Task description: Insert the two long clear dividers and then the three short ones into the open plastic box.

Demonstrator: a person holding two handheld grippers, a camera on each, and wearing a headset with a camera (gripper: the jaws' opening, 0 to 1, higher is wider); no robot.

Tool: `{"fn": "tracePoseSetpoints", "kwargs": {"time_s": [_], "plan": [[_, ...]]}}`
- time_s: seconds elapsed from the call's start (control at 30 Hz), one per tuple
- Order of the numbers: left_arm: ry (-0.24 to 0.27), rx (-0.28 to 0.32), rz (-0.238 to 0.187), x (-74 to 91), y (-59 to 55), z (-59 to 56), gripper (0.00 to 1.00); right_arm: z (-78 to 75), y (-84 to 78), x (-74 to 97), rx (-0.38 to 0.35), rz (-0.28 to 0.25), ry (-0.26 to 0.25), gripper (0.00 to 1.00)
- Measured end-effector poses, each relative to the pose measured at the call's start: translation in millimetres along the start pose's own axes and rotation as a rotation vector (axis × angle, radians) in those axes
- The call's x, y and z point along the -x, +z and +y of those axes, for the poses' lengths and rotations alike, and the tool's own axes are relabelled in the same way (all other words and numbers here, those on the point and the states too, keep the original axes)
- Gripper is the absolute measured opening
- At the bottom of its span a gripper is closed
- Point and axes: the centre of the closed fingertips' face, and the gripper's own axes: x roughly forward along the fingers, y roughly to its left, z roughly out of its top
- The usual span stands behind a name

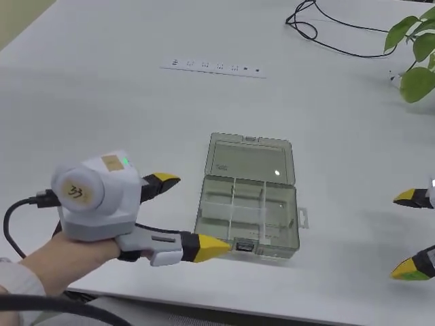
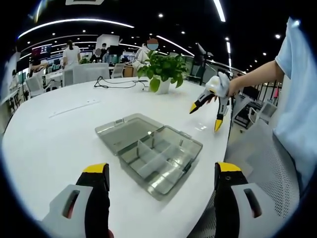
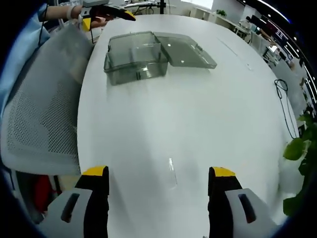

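Left gripper (image 1: 196, 214) and right gripper (image 1: 399, 236) gaped empty; the clear divider (image 3: 171, 171), flat near the table's (image 1: 102, 102) front edge, could skid when pinched.

My left gripper (image 1: 192, 213) was white and pale grey in the body, with black jaws tipped in yellow. My right gripper (image 1: 399, 236) had the same yellow tips on black, one of them marked with a green patch. The plastic box (image 1: 275, 246) was a smoky, see-through grey-green, as was its lid (image 1: 250, 161). The dividers (image 2: 148, 156) inside looked paler and clear. The table (image 1: 122, 102) was plain white. The cable (image 1: 319, 30) was black, the power strip (image 1: 214, 66) white with small dark marks. The plant (image 1: 416, 54) had bright green leaves. The chair (image 3: 39, 119) was pale grey mesh, finely dotted. My sleeve (image 2: 299, 74) was light blue.
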Motion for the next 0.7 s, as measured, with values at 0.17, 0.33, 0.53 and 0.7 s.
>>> {"fn": "tracePoseSetpoints", "kwargs": {"time_s": [0.17, 0.33, 0.53, 0.7], "plan": [[0.008, 0.003, -0.002, 2.7, -0.3, 1.9, 0.89, 0.6, -11.0, -3.5, 0.06, 0.076, 0.035, 0.67], [0.022, 0.009, -0.007, 7.3, 0.4, 6.1, 0.89, 3.7, -15.3, -8.7, 0.072, 0.114, 0.058, 0.53], [0.029, 0.013, -0.007, 10.3, -1.4, 7.5, 0.89, 7.4, -17.0, -11.2, 0.091, 0.141, 0.072, 0.46], [0.031, 0.014, -0.008, 10.9, -1.7, 7.9, 0.88, 7.1, -16.3, -11.3, 0.087, 0.143, 0.067, 0.44]]}}
